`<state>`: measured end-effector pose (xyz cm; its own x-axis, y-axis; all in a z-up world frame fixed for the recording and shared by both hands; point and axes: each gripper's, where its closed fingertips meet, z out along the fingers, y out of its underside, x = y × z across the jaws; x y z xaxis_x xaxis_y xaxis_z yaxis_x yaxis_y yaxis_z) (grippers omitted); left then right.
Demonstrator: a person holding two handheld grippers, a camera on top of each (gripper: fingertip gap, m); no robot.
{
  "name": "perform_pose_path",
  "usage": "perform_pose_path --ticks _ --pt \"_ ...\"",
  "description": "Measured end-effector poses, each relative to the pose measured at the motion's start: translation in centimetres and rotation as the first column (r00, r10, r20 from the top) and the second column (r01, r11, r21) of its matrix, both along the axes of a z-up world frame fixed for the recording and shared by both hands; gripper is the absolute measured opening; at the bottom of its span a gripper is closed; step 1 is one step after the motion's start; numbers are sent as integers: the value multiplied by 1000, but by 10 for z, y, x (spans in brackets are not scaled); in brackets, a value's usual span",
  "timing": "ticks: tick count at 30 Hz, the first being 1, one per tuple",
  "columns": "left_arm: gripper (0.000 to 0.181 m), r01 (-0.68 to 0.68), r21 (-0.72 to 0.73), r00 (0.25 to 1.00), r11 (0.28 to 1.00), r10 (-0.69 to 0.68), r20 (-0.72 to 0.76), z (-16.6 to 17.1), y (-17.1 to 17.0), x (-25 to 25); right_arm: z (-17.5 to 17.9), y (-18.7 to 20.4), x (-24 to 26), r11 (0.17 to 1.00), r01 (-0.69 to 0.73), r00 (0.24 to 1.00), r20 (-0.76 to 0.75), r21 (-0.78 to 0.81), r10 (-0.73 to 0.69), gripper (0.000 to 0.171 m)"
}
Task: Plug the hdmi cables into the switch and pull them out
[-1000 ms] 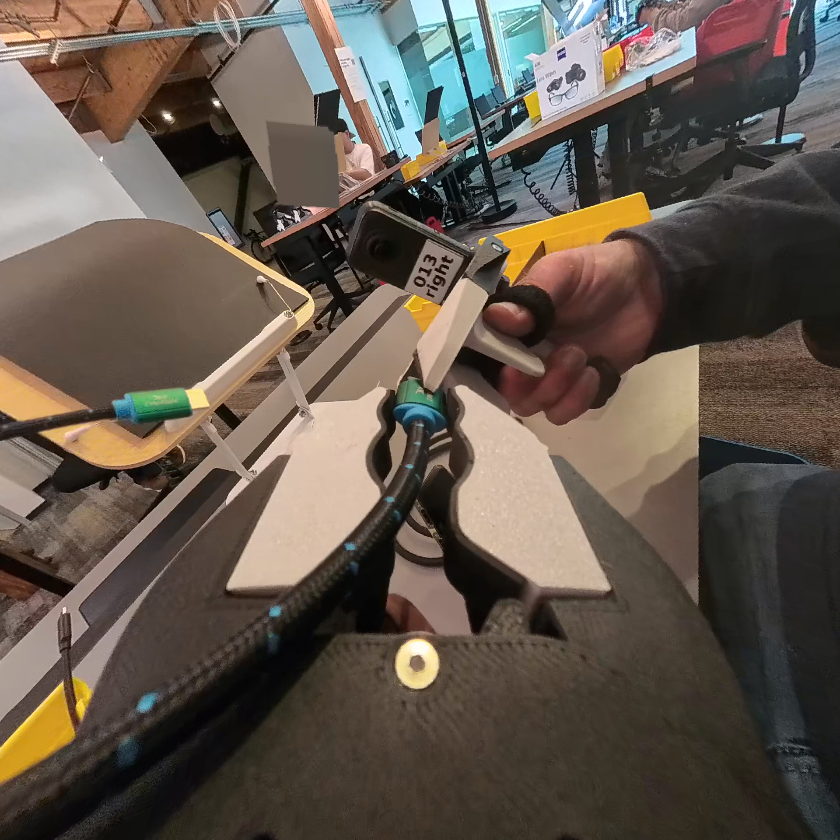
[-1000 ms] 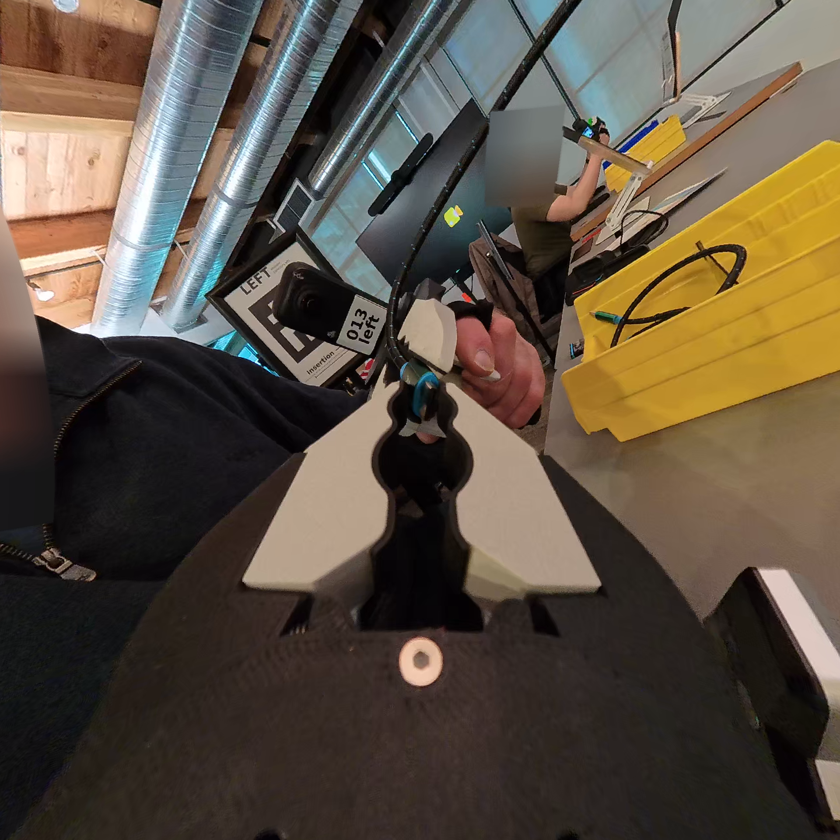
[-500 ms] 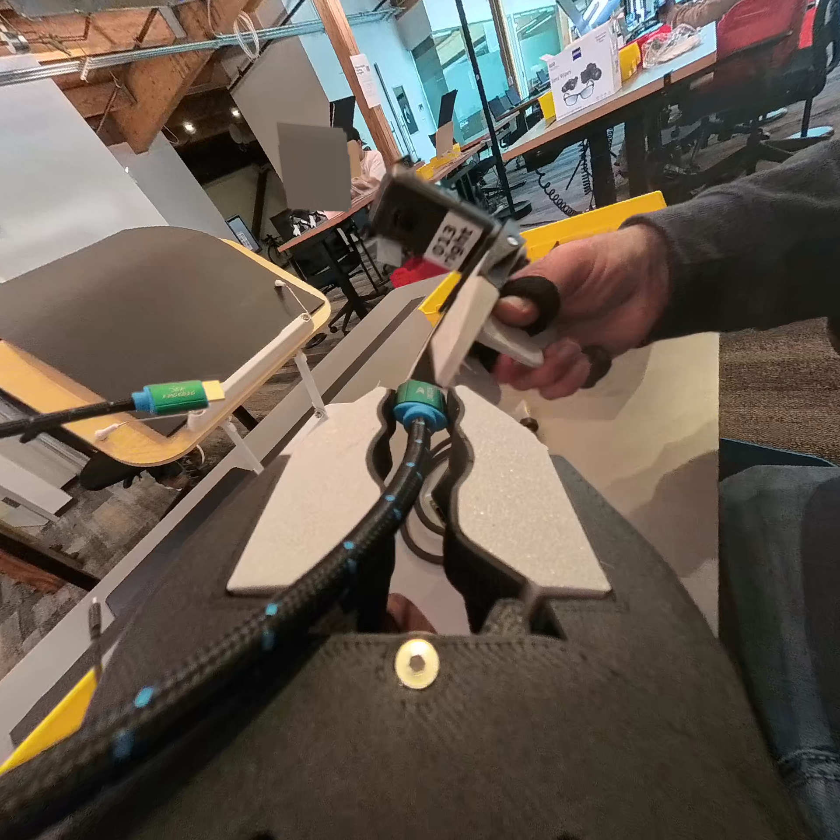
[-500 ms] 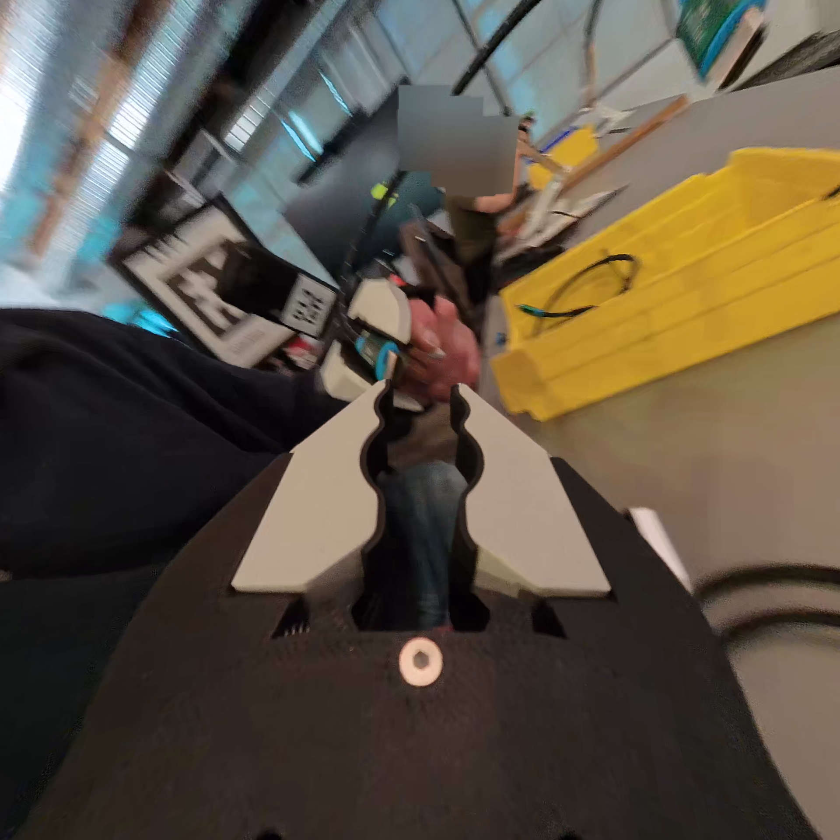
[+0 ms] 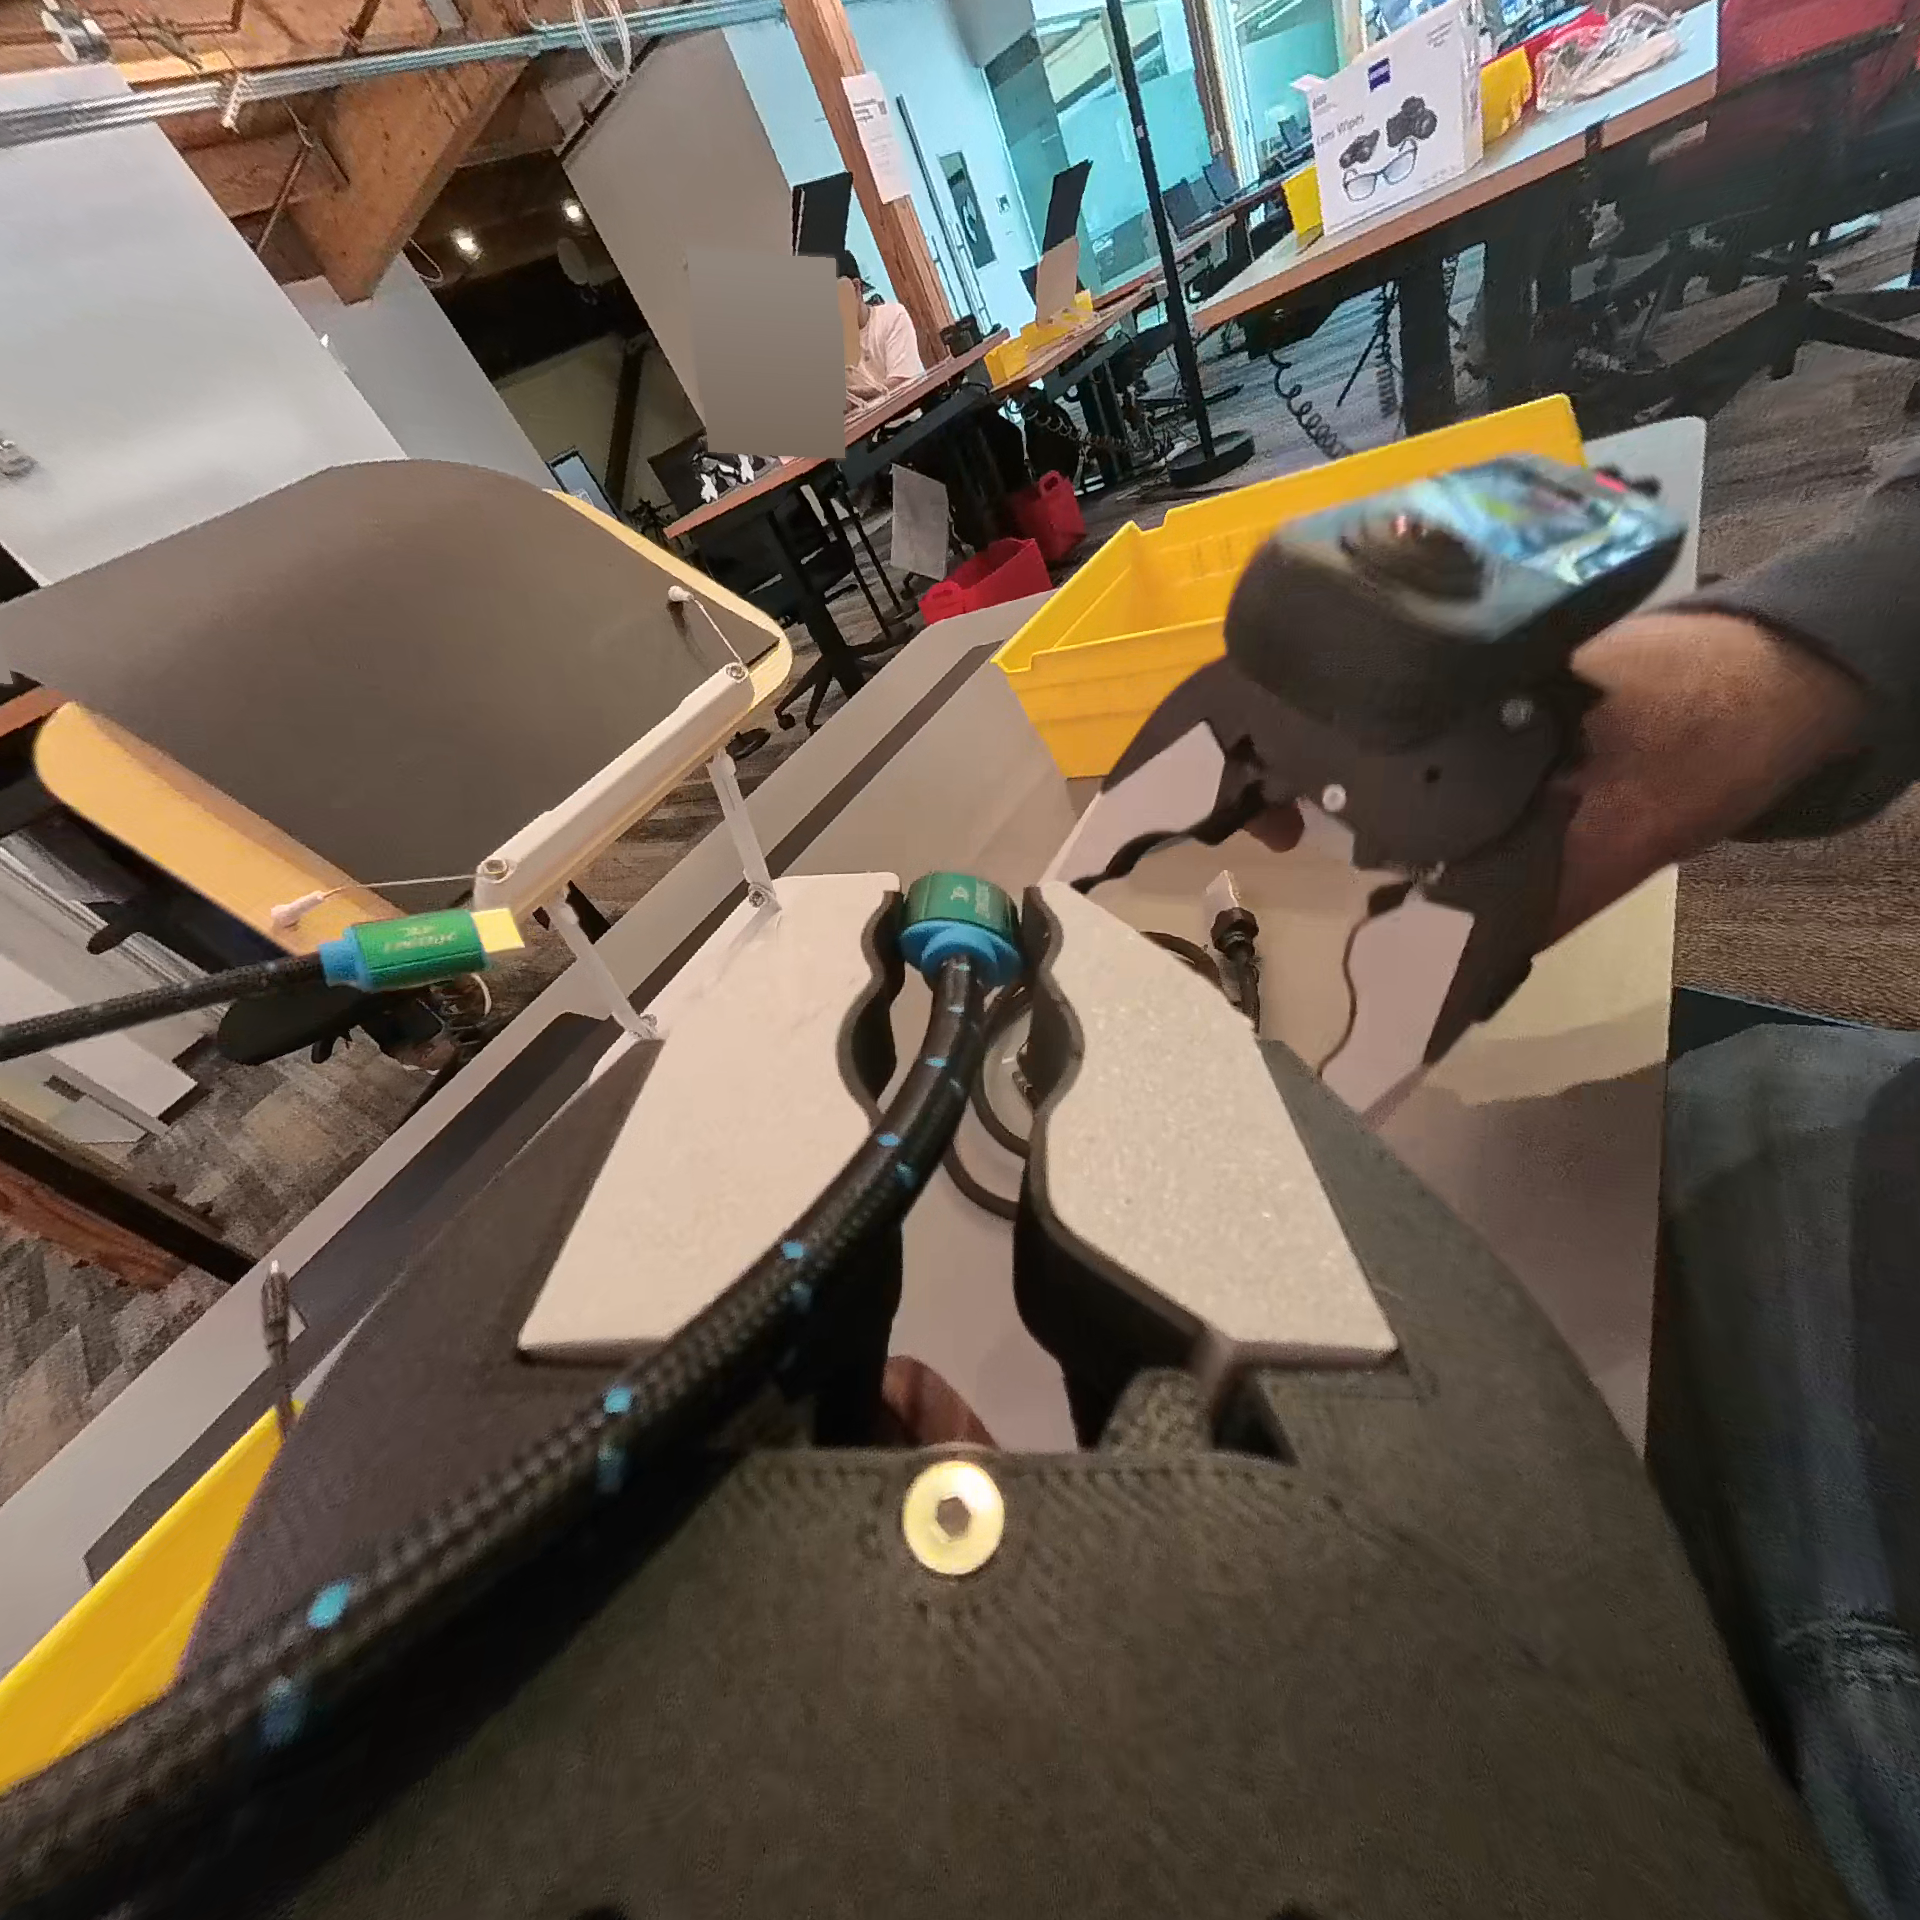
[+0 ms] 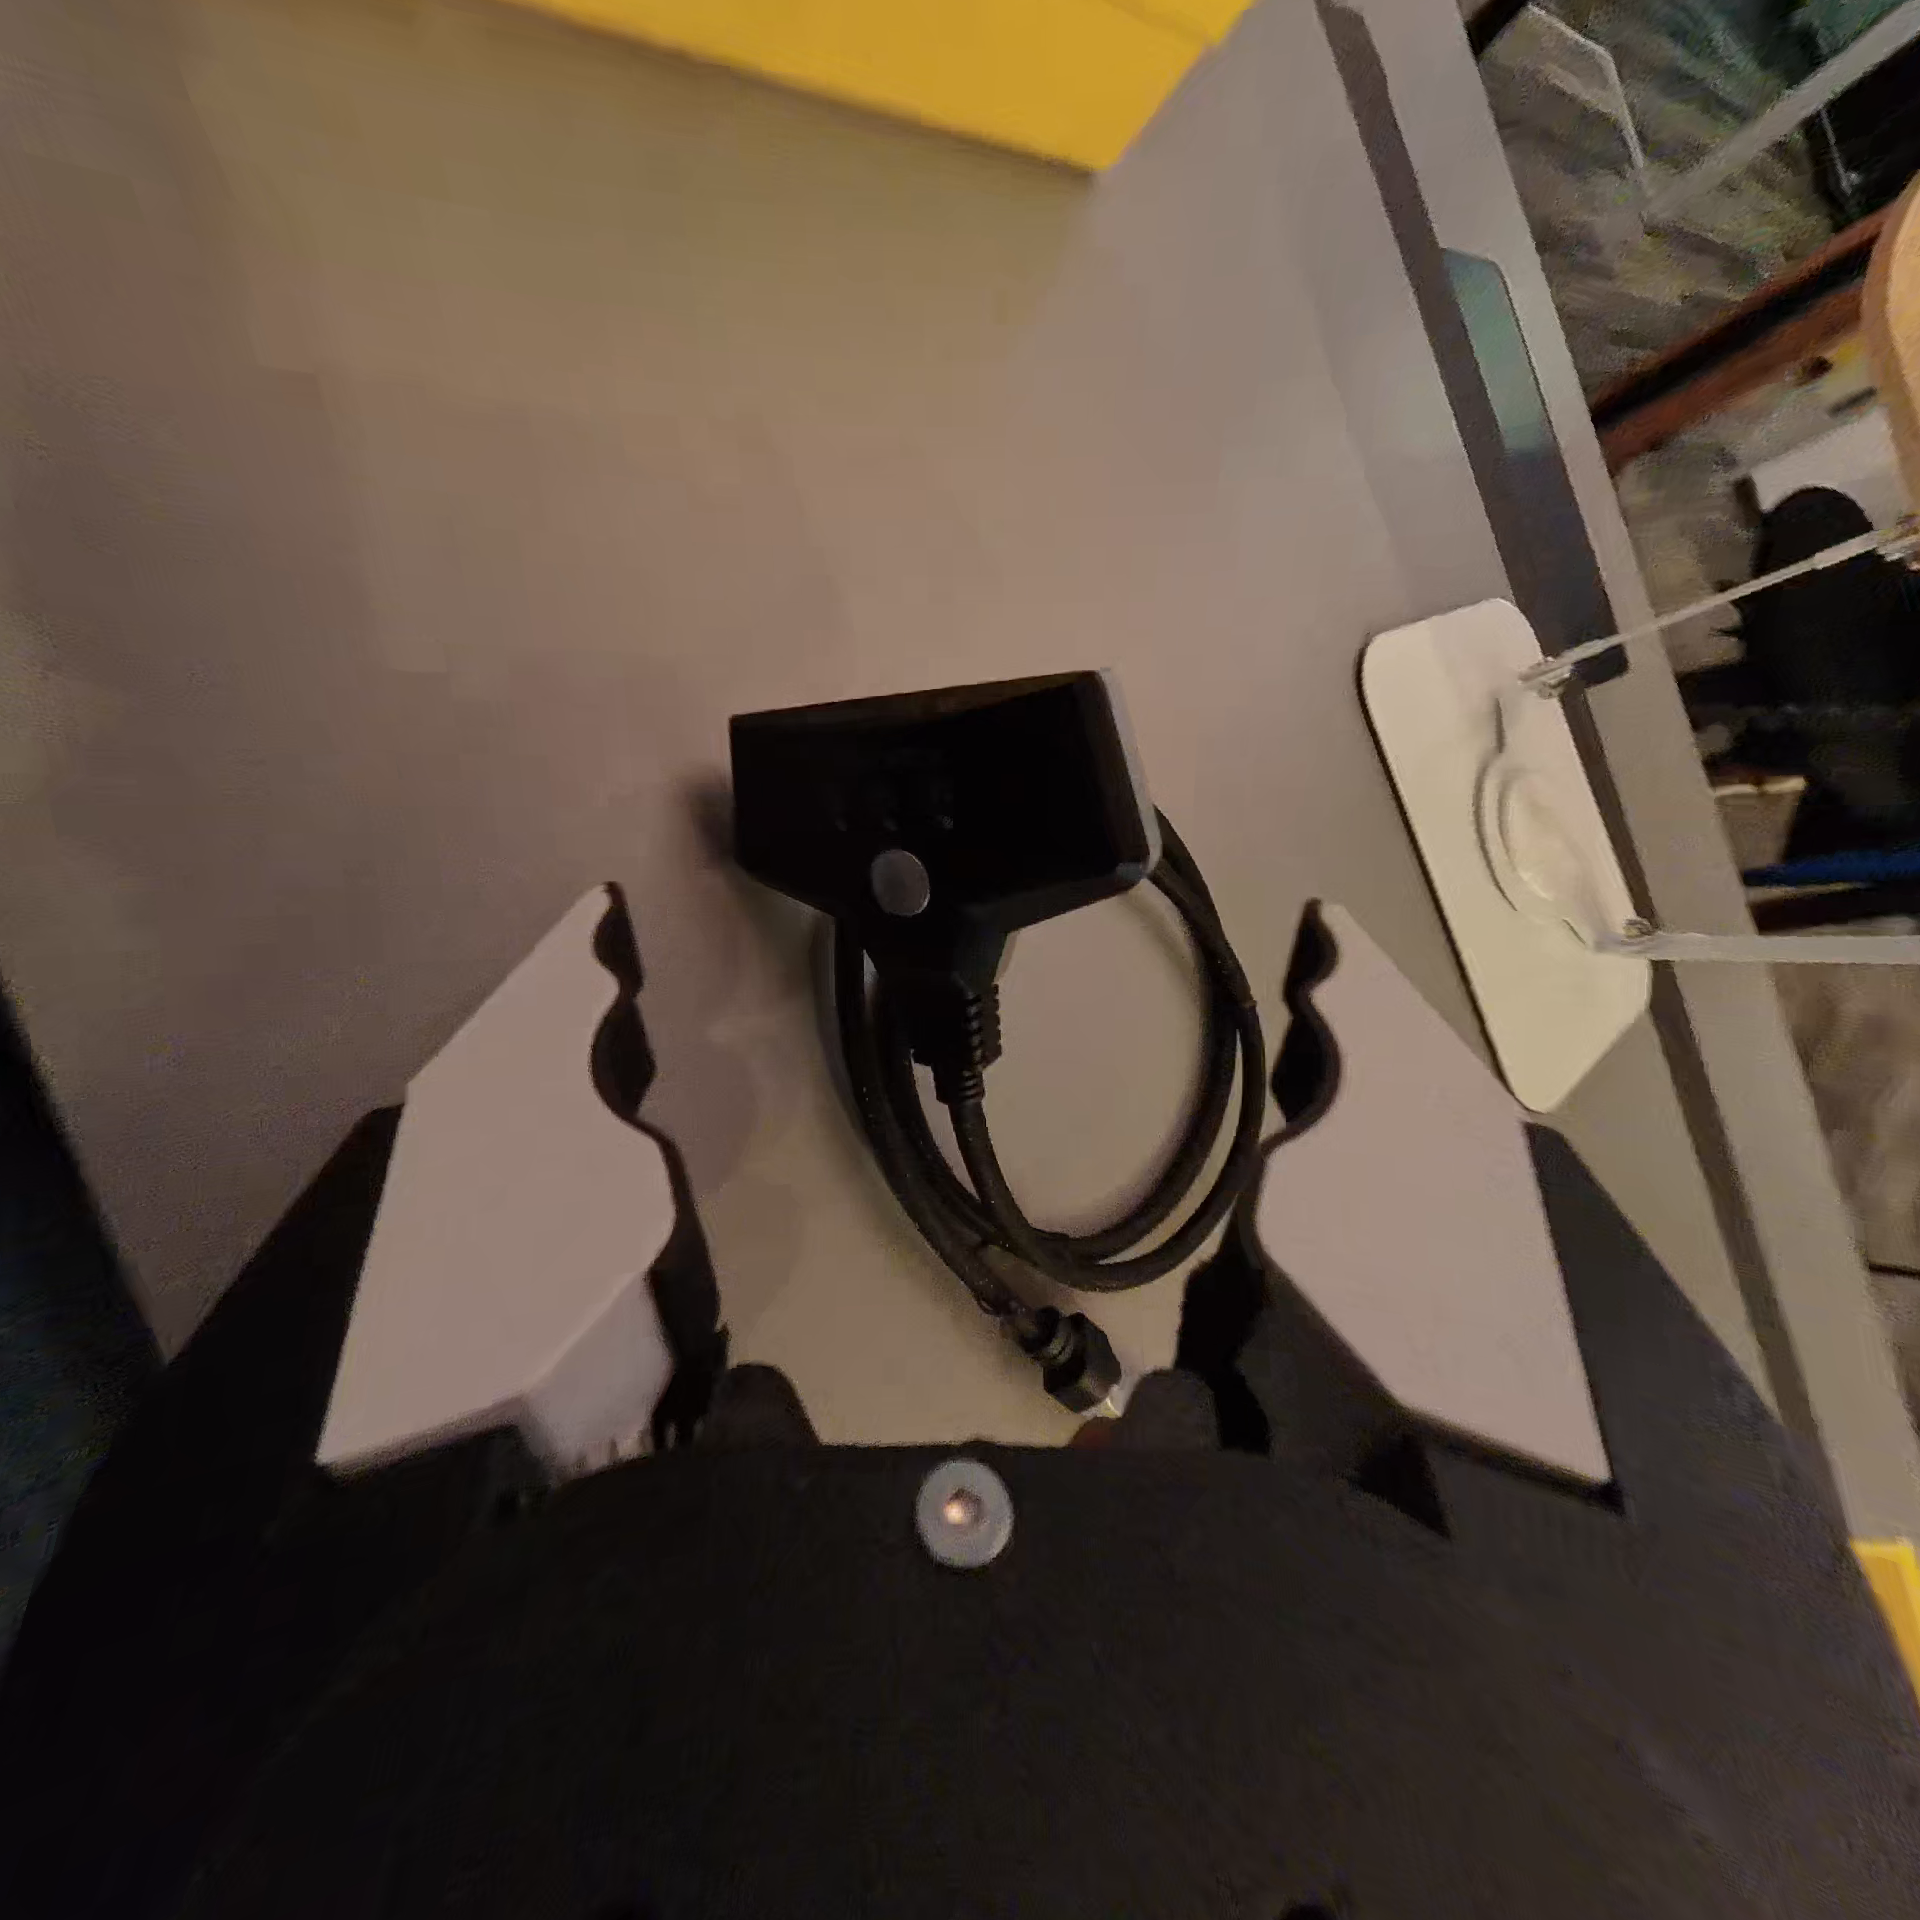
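The left gripper (image 5: pixel 961 914) points forward and slightly up over the near edge of the grey tabletop (image 5: pixel 1538 1018), its two pale grey textured fingers (image 5: pixel 1174 1153) drawn in and pinching the green-and-blue plug end of a black braided HDMI cable with blue flecks (image 5: pixel 956 920); the cable runs back from the tips, over the gripper's black body, to the lower left corner. Off to the left a second green-and-blue HDMI plug with a yellow tip (image 5: pixel 421 943) on a black cable hangs in the air next to a white stand arm (image 5: pixel 613 800).

The right gripper (image 6: pixel 961 914), held in a person's hand (image 5: pixel 1704 738) in a dark sleeve, tips steeply down toward the tabletop; in the left wrist view it is blurred. Its pale grey fingers (image 6: pixel 520 1174) are spread wide and hold nothing. Between and beyond them lies the small black HDMI switch box with a round button (image 6: pixel 935 800), flat on the table, with its own thin black lead coiled in a loop (image 6: pixel 1143 1143) just under the fingers. A white stand base plate (image 6: pixel 1496 883) sits to the right of the switch, and a yellow plastic bin (image 6: pixel 935 73) lies farther off
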<state>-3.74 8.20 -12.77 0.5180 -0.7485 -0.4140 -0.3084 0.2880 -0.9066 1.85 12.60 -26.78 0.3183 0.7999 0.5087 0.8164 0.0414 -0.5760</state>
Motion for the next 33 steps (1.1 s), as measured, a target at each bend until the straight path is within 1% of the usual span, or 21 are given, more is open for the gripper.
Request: perform_pose_path --ticks 2,4,7,10,11,14,16,19,21,26,27,28,29,30,31,32,33 --pt "21 -3 2 1000 1000 3 4 1 0 -3 -9 2 -7 1000 4 999 36 26 -5 129" --pt "21 -4 -3 1000 1000 4 14 1 0 -6 -29 5 -9 1000 19 994 107 5 -19 132" --pt "21 -5 -6 1000 1000 5 18 1 1 -9 -33 9 -20 1000 19 996 92 -9 -18 132" --pt "20 -7 -23 999 1000 8 41 1 3 -13 -37 16 -31 998 24 997 71 -64 -20 132" --pt "20 -8 -25 999 1000 9 45 1 4 -14 -38 19 -33 997 25 997 75 -78 -19 130" --pt "20 -9 -38 998 999 11 57 0 6 -16 -43 24 -38 991 -7 997 75 -133 17 114" --pt "20 -14 -39 999 999 16 52 -1 7 -18 -46 26 -38 982 -25 998 58 -189 36 114" --pt "20 -17 -52 998 998 20 61 -3 10 -20 -49 31 -33 970 -23 997 65 -243 40 113" --pt "20 -17 -62 998 998 21 63 -5 11 -21 -51 32 -33 961 -47 997 53 -271 64 113" --pt "20 -21 -80 998 997 26 62 -11 15 -21 -52 21 -33 903 -129 991 -20 -410 132 109" --pt "20 -21 -84 998 996 27 62 -12 15 -22 -48 19 -34 883 -148 989 -59 -445 136 105" --pt "20 -21 -88 998 996 26 64 -12 16 -22 -38 15 -36 851 -192 980 -134 -488 145 98" --pt "20 -22 -90 998 996 27 64 -13 17 -22 -22 10 -40 804 -263 958 -241 -533 153 65" --pt "20 -23 -91 998 996 29 62 -14 17 -22 -10 8 -40 766 -307 940 -304 -564 154 39" --pt "20 -23 -94 998 995 29 62 -15 18 -21 -9 13 -35 775 -291 949 -272 -561 160 34" --pt "20 -21 -99 998 995 27 62 -16 18 -20 -14 20 -27 805 -250 966 -200 -538 166 36" --pt "20 -21 -103 998 995 27 61 -17 18 -20 -17 24 -23 822 -220 975 -152 -525 163 49"
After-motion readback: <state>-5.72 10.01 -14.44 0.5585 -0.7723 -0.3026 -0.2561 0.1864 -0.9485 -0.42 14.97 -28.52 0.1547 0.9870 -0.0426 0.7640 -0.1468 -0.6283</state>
